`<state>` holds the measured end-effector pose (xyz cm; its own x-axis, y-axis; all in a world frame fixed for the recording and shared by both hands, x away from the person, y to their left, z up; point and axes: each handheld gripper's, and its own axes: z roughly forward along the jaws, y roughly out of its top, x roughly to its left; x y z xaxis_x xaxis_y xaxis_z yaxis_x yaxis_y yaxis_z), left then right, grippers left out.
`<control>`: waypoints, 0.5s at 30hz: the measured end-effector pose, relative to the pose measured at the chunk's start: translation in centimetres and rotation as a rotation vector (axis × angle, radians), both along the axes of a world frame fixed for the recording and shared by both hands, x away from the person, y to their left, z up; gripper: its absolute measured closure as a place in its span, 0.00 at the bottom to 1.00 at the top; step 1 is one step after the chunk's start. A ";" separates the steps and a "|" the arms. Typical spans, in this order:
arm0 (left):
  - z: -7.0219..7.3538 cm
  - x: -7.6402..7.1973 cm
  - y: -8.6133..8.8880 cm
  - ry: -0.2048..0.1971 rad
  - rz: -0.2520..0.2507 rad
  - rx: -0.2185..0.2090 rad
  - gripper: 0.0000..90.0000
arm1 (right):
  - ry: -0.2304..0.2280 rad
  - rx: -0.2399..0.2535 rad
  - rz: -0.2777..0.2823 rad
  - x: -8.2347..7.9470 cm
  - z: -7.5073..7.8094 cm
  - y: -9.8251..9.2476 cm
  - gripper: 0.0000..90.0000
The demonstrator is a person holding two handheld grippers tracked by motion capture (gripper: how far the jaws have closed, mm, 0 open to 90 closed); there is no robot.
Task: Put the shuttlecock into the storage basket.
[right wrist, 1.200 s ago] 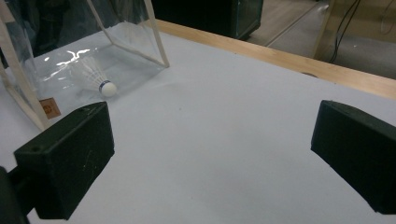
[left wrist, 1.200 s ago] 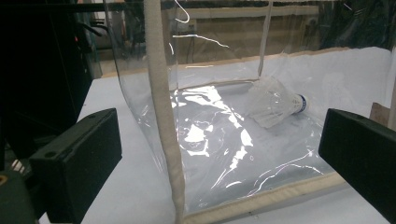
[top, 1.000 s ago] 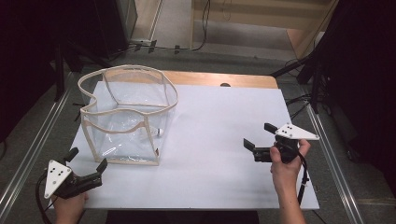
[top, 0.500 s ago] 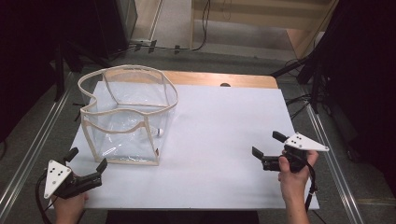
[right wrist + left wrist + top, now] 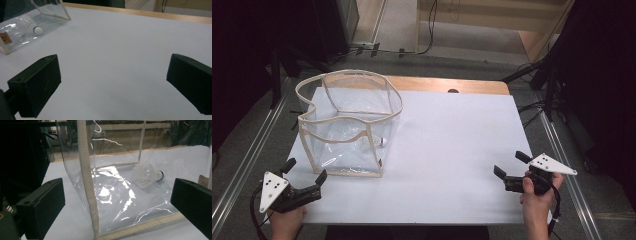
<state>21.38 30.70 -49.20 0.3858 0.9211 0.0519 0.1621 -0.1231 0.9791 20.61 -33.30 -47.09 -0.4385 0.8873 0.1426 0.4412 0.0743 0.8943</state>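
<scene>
A clear plastic bag with cream fabric piping stands open-topped on the white counter, at its left half. Inside it, on the bag's floor, lies a shuttlecock: white feathered skirt, rounded white cork tip with a blue band. It lies on its side, its long axis roughly level with the counter, with the cork end toward the bag's right wall and the skirt toward the bag's middle.

The left gripper is the nearer one by far. It sits at the counter's near-left corner, just beside the bag's near bottom edge, its fingers spread wide and holding nothing. From the left gripper view the shuttlecock lies ahead and a little right of centre, behind the clear wall and a vertical strip of piping, so it looks reachable only over the open rim, not straight on.

The right gripper rests near the counter's right edge, well apart from the bag, its fingers also wide apart and empty. From there the shuttlecock lies far off to the upper left.

The plastic is thin, glossy and creased, throwing bright glare; it would probably buckle if pushed. The piping looks soft and woven, and the rim sags into a wavy outline.
</scene>
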 end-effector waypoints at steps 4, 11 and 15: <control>0.0 0.0 0.0 0.000 -0.001 0.002 0.00 | 0.008 0.001 -0.001 -0.4 -0.6 -0.5 0.00; 0.0 0.0 0.0 -0.001 0.000 0.005 0.00 | 0.013 -0.003 -0.005 -0.7 -1.6 -1.2 0.00; 0.0 0.0 0.0 -0.001 0.000 0.004 0.00 | 0.019 -0.001 -0.014 -1.0 -1.9 -1.7 0.00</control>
<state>21.37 30.68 -49.21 0.3860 0.9208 0.0557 0.1607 -0.1266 0.9788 19.64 -34.96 -48.96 -0.4231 0.8937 0.1494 0.4590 0.0692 0.8857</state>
